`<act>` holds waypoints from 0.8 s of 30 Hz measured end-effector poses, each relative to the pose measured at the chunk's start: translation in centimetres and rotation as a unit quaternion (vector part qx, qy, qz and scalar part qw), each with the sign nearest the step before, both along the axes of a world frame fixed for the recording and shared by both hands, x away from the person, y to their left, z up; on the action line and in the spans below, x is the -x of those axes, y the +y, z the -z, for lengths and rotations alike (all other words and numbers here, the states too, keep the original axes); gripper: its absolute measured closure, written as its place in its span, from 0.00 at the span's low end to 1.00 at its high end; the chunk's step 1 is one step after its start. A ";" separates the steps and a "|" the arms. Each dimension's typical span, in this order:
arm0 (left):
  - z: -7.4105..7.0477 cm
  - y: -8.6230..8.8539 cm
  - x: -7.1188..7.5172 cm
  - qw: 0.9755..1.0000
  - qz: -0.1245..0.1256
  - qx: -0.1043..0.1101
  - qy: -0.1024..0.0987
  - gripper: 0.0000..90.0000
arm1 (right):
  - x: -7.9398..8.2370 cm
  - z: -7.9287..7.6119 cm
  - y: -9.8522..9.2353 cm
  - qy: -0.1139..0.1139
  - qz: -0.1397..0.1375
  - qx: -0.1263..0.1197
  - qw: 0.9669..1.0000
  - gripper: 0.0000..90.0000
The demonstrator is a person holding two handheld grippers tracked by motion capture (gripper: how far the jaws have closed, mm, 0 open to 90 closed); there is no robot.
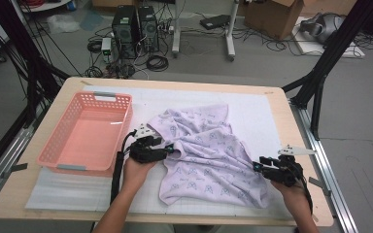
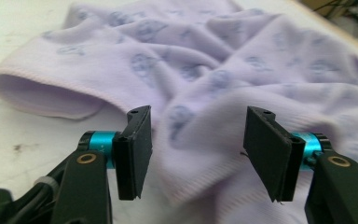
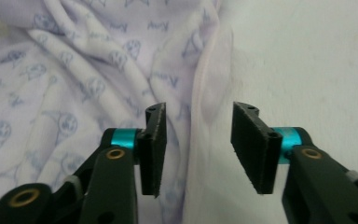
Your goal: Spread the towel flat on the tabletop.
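An empty pink plastic basket with perforated walls (image 1: pixel 58 154) sits on the left of the light wooden tabletop (image 1: pixel 278 99), partly on a white gridded mat (image 1: pixel 260 114) covering most of it. Beyond the far edge, on the grey floor, stand two black computer towers (image 1: pixel 136 26) among tangled black cables (image 1: pixel 156 62); a brown cardboard box (image 1: pixel 272 17) lies further right

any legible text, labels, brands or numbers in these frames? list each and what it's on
None can be read.
Lilac garment: repeated blue print, small figures with a mark like lettering in the right gripper view, too blurred to read.
Pink basket: no label in sight.
Cardboard box and black computer towers on the floor: too small to show any marking.
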State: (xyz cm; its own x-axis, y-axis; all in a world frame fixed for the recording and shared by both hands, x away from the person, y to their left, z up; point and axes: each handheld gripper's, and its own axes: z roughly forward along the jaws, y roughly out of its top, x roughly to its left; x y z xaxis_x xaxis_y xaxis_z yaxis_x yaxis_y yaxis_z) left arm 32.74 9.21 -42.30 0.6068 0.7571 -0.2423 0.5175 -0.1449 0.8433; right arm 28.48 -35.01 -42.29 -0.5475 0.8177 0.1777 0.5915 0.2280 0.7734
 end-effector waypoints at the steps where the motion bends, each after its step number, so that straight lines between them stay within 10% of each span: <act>1: -0.2 0.1 0.4 1.000 0.011 -0.002 -0.005 0.46 | -0.1 -0.1 0.2 -0.004 0.001 0.000 1.000 0.56; 4: -0.1 0.2 1.2 0.999 0.030 -0.027 -0.011 0.44 | -0.8 -0.1 0.9 -0.026 -0.007 -0.008 1.000 0.51; 11: 2.3 -0.6 1.6 0.996 0.040 -0.073 0.019 0.42 | -1.7 0.8 1.6 -0.002 -0.002 0.040 0.999 0.51; 14: 2.8 -1.3 2.1 0.994 0.037 -0.102 0.004 0.43 | -1.7 2.0 1.9 0.019 -0.015 0.061 0.998 0.72; 17: 2.5 -1.8 1.9 0.993 0.049 -0.112 0.005 0.94 | -1.9 2.2 2.3 -0.002 -0.027 0.072 0.997 0.92; 24: 1.9 -0.9 -0.9 0.996 -0.034 -0.082 -0.004 0.96 | -4.7 1.1 2.5 -0.048 0.017 0.078 0.996 0.95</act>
State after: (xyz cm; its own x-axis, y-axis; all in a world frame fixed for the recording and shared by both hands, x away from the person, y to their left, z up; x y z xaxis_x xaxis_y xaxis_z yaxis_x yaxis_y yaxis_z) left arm 33.62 8.36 -44.23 0.5549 0.8248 -0.1082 0.5240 -0.2456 0.8156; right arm 33.15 -32.56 -43.43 -0.5278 0.8493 -0.0040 0.5263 0.3308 0.7833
